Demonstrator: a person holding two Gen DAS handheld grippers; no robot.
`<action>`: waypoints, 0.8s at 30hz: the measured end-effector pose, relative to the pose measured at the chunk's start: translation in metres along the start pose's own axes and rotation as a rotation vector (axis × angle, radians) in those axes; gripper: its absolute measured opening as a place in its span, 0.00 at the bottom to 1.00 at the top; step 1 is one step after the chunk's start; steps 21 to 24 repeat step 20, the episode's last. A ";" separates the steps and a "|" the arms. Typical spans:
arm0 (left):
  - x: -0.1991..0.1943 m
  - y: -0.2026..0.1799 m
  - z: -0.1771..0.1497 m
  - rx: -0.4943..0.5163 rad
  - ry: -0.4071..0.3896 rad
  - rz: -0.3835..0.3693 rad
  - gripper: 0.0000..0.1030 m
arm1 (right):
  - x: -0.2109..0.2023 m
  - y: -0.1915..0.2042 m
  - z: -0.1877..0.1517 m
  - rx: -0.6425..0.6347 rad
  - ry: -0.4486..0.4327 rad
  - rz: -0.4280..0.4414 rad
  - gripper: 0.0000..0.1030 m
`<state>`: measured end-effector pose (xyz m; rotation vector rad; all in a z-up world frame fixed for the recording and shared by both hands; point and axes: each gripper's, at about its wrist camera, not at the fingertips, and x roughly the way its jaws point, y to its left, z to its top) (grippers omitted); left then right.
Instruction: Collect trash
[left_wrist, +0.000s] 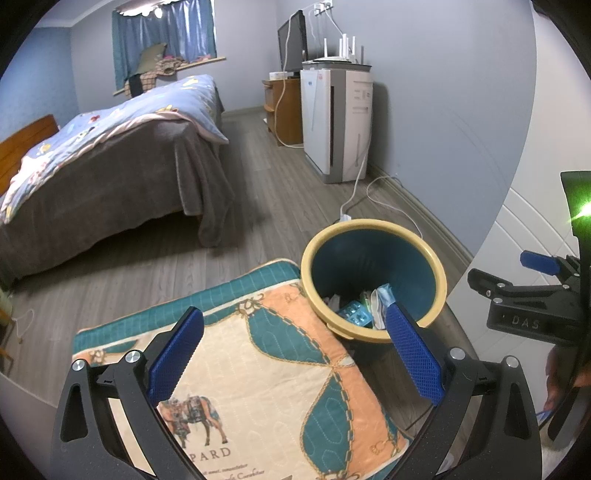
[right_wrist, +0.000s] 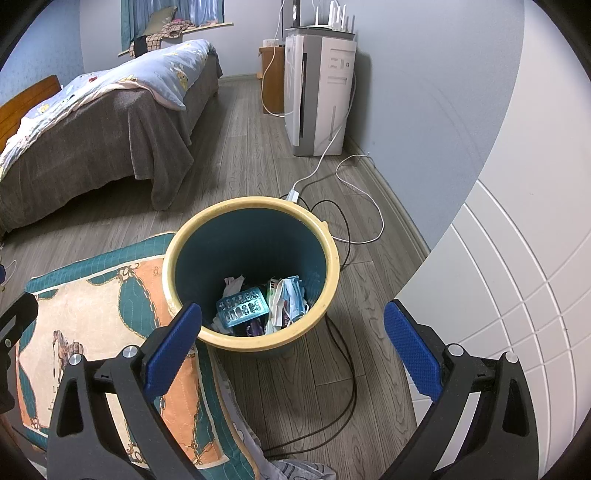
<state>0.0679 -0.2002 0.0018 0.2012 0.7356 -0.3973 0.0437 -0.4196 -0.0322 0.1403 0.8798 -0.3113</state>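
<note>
Blue-padded fingers (left_wrist: 177, 354) of the left gripper (left_wrist: 295, 354) stand wide apart and empty above a quilted cushion (left_wrist: 258, 369) printed with a horse, teal and orange panels. Just right of the cushion, touching its edge, a teal wastebasket (right_wrist: 255, 236) with a yellow rim sits on grey wood flooring, holding a blister pack (right_wrist: 242, 308), a face mask (right_wrist: 293, 295) and crumpled wrappers. Farther right, the right gripper (right_wrist: 293, 354) hangs above the bin's near rim, its fingers likewise spread and holding nothing, beside a white panelled door (right_wrist: 517, 295).

Left gripper (left_wrist: 295, 354): jaws wide apart, empty, above cushion (left_wrist: 258, 369)
Bin (left_wrist: 373, 280): at cushion's far right corner, trash (left_wrist: 364, 308) inside
</note>
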 end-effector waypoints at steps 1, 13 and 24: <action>0.000 0.000 0.000 0.000 0.000 -0.001 0.95 | 0.000 0.000 0.000 -0.001 -0.002 -0.002 0.94; 0.004 -0.008 -0.006 0.037 0.022 -0.025 0.95 | 0.005 -0.001 -0.002 0.012 0.016 -0.016 0.94; 0.001 0.002 -0.005 0.011 0.044 -0.018 0.95 | 0.014 0.001 -0.005 0.031 0.066 -0.038 0.94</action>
